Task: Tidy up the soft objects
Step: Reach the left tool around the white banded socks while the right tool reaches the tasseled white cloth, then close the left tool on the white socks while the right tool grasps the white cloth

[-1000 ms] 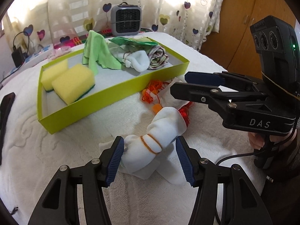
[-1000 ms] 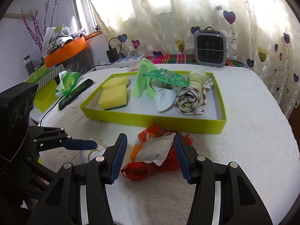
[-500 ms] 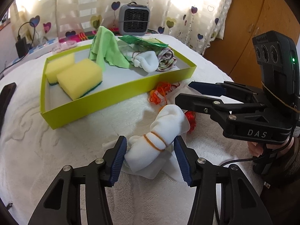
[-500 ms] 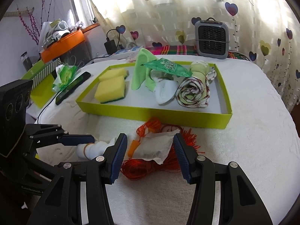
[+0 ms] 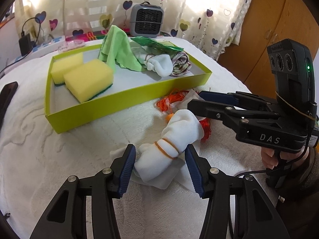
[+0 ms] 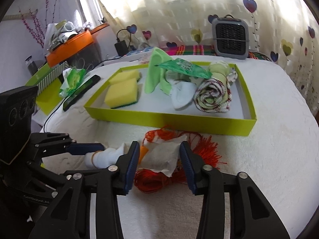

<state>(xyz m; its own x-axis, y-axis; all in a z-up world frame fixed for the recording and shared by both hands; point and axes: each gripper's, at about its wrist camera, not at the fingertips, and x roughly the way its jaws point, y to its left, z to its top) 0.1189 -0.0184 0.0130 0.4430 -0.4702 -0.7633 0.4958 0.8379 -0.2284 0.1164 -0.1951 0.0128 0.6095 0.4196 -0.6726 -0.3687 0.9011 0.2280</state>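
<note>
The rolled white sock (image 5: 175, 145), bound with 2 rubber bands, lies on the white towel-covered worktop (image 5: 59, 159) in front of the lime-green tray (image 5: 119, 103), between the spread jaws of your left tool (image 5: 160, 167), whose pads stand just clear of it. Your right tool (image 6: 158, 165) is closing around the crumpled white wrapper (image 6: 163, 155) on the orange string bundle (image 6: 201, 145), pads not yet pressing. In the tray sit 2 yellow sponges (image 5: 87, 83), a green cloth (image 5: 119, 51) and a rolled patterned cloth (image 6: 213, 95).

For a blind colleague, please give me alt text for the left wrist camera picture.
The left gripper straddles a white sock bundle on a white cover, pads not touching it. The right gripper, closing, reaches over orange string beside a lime tray of sponges and cloths.
</note>
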